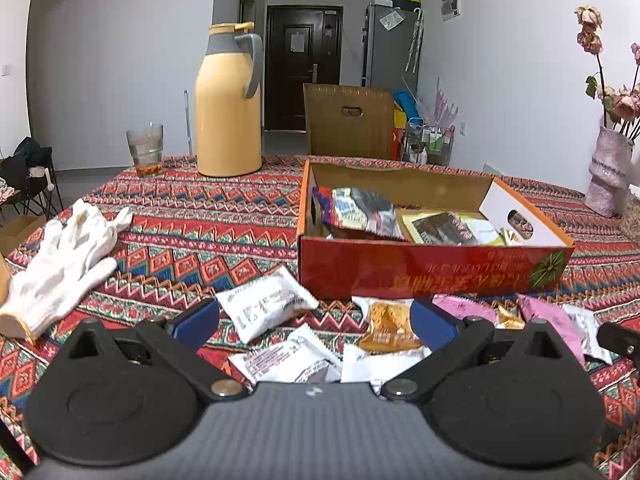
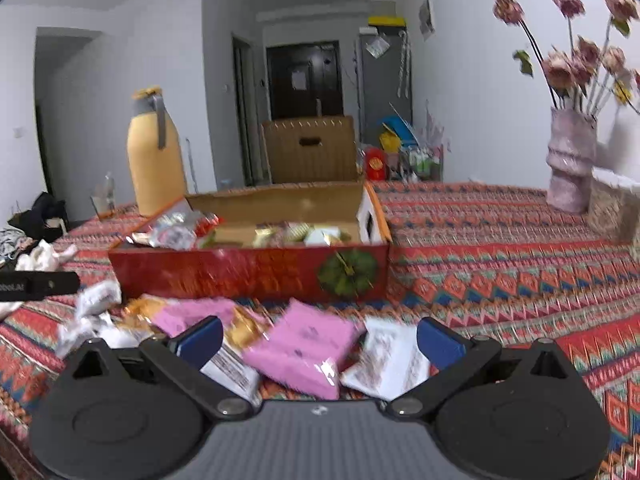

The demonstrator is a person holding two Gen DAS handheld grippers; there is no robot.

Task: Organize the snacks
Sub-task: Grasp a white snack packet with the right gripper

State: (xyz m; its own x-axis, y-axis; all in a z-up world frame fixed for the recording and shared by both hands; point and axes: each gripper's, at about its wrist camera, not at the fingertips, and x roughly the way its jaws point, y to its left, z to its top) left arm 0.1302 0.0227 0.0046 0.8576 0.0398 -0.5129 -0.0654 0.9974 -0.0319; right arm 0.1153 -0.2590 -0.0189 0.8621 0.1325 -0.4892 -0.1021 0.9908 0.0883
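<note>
- Right gripper (image 2: 319,340): jaws wide apart, empty; pink packet (image 2: 304,354) lies directly between them, long axis tilted.
- Left gripper (image 1: 316,320): spread, empty, over white packets (image 1: 266,308).
- Box (image 2: 248,276): just beyond.

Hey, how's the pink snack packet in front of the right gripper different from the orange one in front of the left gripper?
The pink snack packet is opaque pink and looks larger; the orange snack packet has a clear window showing golden-brown food. The pink one lies between the right hand-held gripper's open fingers; the orange one lies by the left hand-held gripper's right finger. Both lie on the tablecloth, outside the red box.
</note>
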